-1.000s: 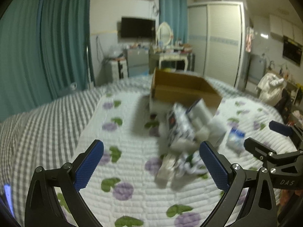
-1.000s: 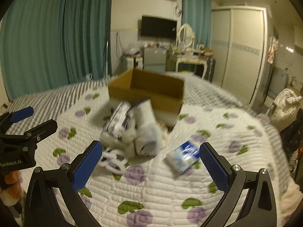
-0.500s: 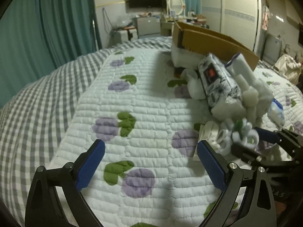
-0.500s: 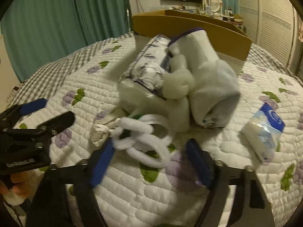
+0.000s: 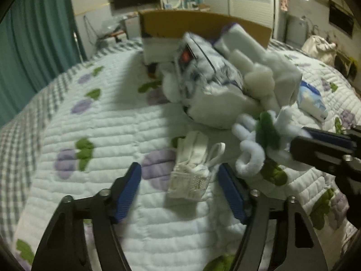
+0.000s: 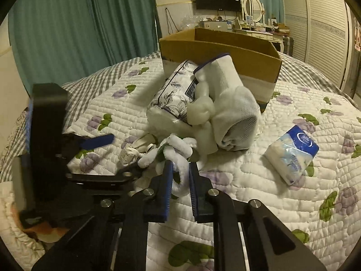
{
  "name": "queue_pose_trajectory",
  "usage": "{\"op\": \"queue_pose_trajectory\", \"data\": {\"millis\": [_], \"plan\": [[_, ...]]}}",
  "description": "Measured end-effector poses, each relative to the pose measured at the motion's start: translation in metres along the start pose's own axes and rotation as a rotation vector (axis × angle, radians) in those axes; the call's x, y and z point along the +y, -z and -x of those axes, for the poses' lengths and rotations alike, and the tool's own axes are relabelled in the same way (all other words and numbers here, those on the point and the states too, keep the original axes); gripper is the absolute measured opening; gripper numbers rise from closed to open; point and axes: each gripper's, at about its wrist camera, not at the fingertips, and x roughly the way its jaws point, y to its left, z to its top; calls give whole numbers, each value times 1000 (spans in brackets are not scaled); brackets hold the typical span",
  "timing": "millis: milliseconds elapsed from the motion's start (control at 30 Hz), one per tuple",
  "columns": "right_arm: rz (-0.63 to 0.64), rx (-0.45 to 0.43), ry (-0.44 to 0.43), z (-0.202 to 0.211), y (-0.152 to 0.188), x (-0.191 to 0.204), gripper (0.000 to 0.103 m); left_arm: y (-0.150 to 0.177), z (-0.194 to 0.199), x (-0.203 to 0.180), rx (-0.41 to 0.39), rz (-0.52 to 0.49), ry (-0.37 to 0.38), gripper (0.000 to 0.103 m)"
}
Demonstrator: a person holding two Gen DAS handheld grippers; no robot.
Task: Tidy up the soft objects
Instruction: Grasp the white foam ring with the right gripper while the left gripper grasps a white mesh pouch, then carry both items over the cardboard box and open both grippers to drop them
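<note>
My right gripper (image 6: 181, 169) is shut on a white and green chenille twist (image 6: 178, 151), also seen in the left wrist view (image 5: 259, 142), lifted slightly off the quilt. My left gripper (image 5: 180, 180) is open, its pads on either side of a small white folded cloth with a loop (image 5: 191, 169), which also shows in the right wrist view (image 6: 133, 151). Behind lie a floral tissue pack (image 6: 173, 97), a rolled white towel (image 6: 232, 110) and a white foam piece (image 6: 200, 110). An open cardboard box (image 6: 221, 52) stands behind them.
A blue and white tissue packet (image 6: 293, 151) lies to the right on the flowered quilt (image 6: 293, 203). Green curtains (image 6: 79, 22) hang to the left. A TV, a dresser and a wardrobe stand at the far wall.
Both grippers moved down and forward to the pile. My right gripper closed on the chenille twist. My left gripper narrowed around the folded cloth.
</note>
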Motion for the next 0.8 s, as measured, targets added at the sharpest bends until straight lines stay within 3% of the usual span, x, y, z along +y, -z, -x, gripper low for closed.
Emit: {"op": "queue_pose_trajectory", "data": {"millis": [67,133,400,800], "plan": [[-2,3,-1,-1,0,-1,13,0,-2,3,9,31,64,43],[-3,7,-3,-2,2,-1,12,0,3,3,0,31,71,29],[25,-24,-6,24,2,11,6,8,40,8,-40,40,46,28],[47,-115,9,85,-1,25,5,5,107,5,-155,35,33,28]]}}
